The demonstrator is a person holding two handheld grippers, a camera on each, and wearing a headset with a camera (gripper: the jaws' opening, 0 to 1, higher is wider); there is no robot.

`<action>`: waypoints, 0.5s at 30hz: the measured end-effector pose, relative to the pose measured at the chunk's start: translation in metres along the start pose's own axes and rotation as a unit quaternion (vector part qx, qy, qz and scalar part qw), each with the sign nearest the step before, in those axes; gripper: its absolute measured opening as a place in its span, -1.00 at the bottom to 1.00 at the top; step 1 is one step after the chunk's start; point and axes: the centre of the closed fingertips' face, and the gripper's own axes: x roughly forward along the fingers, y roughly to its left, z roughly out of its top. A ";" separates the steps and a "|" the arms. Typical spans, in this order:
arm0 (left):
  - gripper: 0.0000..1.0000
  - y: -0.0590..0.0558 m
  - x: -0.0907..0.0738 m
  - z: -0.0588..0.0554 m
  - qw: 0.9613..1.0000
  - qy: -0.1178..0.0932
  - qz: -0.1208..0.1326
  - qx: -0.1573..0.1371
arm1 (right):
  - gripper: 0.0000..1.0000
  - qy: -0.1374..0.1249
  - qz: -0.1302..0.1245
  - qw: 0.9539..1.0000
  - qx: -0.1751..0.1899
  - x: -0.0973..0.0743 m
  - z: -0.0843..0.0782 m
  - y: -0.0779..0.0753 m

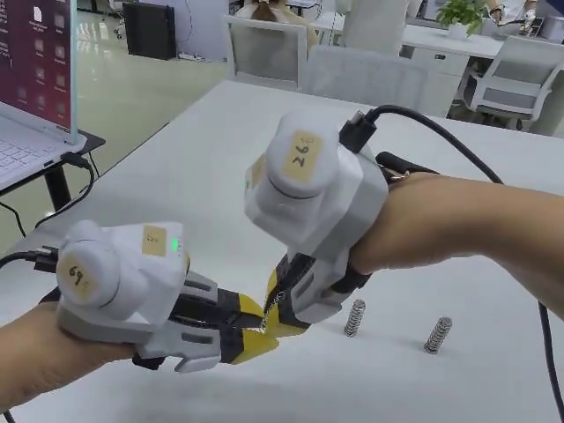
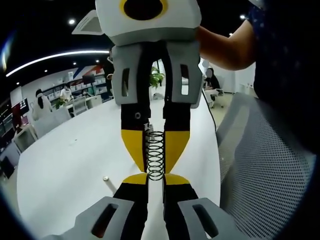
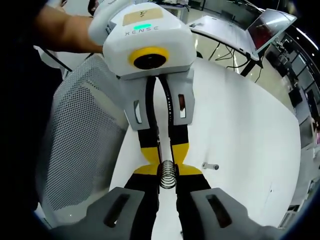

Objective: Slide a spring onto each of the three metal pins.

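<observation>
Threading step, first spring by my read. Right hand-held gripper pinches spring. Left hand-held gripper meets it tip-to-tip, jaws narrow on what looks like thin pin. Spare springs wait on table. Next: keep axes aligned, push spring along pin.

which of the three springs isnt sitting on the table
The held spring, raised off the table where the left gripper and right gripper meet tip to tip. The other two springs rest on the table, untouched.
</observation>
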 end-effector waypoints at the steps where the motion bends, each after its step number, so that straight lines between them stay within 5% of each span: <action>1: -0.96 0.000 0.000 0.000 1.000 -0.001 0.000 -0.001 | -0.82 0.001 0.000 1.000 0.000 0.000 0.000 0.000; 15: -0.94 0.002 0.004 -0.006 1.000 -0.002 0.001 -0.018 | -0.82 0.011 0.004 1.000 0.004 0.004 -0.005 -0.002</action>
